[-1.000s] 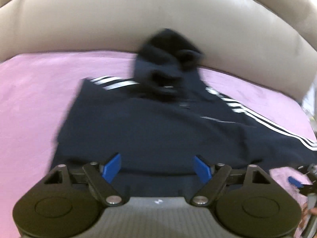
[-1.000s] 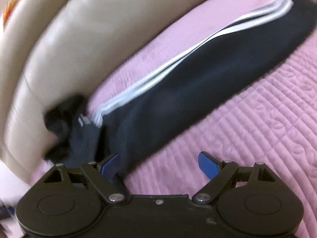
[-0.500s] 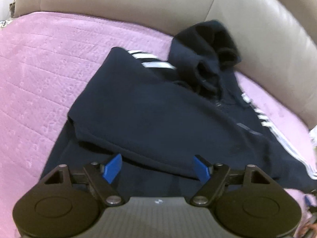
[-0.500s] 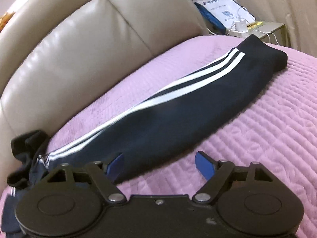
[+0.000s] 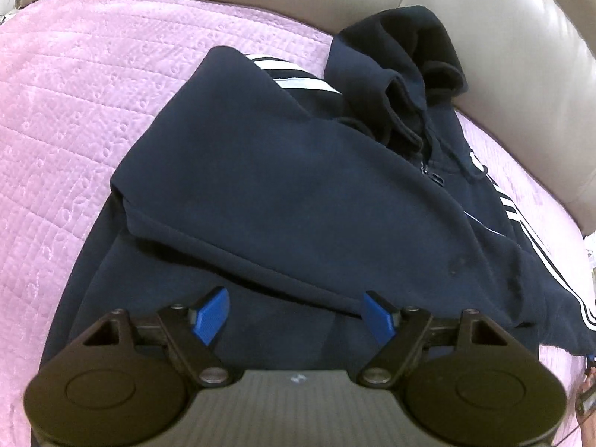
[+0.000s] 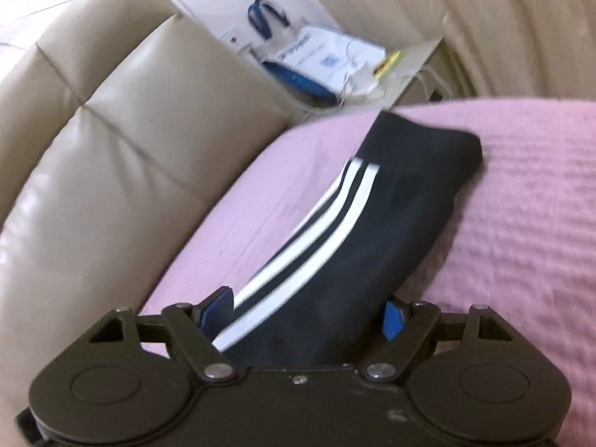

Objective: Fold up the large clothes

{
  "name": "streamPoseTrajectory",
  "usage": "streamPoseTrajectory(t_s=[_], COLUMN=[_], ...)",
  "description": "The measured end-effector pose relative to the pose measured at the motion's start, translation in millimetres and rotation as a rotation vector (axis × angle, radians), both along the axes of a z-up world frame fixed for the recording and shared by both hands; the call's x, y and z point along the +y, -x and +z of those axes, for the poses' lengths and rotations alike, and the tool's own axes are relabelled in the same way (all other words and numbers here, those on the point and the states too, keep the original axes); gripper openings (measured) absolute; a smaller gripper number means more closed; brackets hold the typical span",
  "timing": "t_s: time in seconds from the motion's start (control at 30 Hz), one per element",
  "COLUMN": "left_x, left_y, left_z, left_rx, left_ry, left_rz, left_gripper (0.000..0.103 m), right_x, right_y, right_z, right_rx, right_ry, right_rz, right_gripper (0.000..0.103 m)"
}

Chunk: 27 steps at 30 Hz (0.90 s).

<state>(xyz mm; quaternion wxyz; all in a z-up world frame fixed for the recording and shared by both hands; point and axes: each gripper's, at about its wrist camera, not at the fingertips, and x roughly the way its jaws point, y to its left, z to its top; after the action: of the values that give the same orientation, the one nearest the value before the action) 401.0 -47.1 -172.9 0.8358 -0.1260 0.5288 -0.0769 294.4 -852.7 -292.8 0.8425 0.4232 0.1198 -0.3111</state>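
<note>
A navy zip hoodie (image 5: 298, 193) with white stripes lies on the pink bedspread (image 5: 74, 111), one side folded over its front. Its hood (image 5: 402, 67) is bunched against the headboard. My left gripper (image 5: 296, 313) hovers open over the hoodie's lower part, blue pads apart, nothing between them. In the right wrist view the striped sleeve (image 6: 372, 231) stretches away to its cuff (image 6: 428, 149). My right gripper (image 6: 305, 316) straddles the near part of this sleeve, jaws closing. The cloth lies between the pads, which do not visibly press on it.
A beige padded headboard (image 6: 111, 149) curves along the far side of the bed. Beyond the sleeve's cuff, a nightstand (image 6: 417, 56) holds a white and blue bag (image 6: 327, 59) and cables. Pink bedspread (image 6: 521, 223) lies bare to the right of the sleeve.
My left gripper has come down closer over the hoodie. My right gripper has swung along the sleeve towards its cuff and now straddles it, jaws a little narrower.
</note>
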Motion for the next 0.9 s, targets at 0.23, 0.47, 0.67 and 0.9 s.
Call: streamPoseTrajectory(t_s=[0.23,0.47,0.67,0.9], left_x=[-15,-26,-20,2], left_y=[-3,2,6,11], left_z=[0,12,35,56], left_rx=[-0.028,-0.055,-0.098,-0.139], left_ry=[-0.105,-0.074,-0.046,-0.065], left_rz=[-0.086,-0.146,-0.184,-0.209], left_gripper=[0.079,0.079,0.08,0.08], right_x=[29,73,176,322], right_y=[-8,-11,-19,-57], right_z=[35,137,216,265], right_rx=[0.052,-0.219,-0.495,-0.595], right_ry=[0.178,0.241,0.291,0.413], right_rz=[-0.083,0.004,0.161,0.437], right_gripper=[0.008,0.008,0.008,0.008])
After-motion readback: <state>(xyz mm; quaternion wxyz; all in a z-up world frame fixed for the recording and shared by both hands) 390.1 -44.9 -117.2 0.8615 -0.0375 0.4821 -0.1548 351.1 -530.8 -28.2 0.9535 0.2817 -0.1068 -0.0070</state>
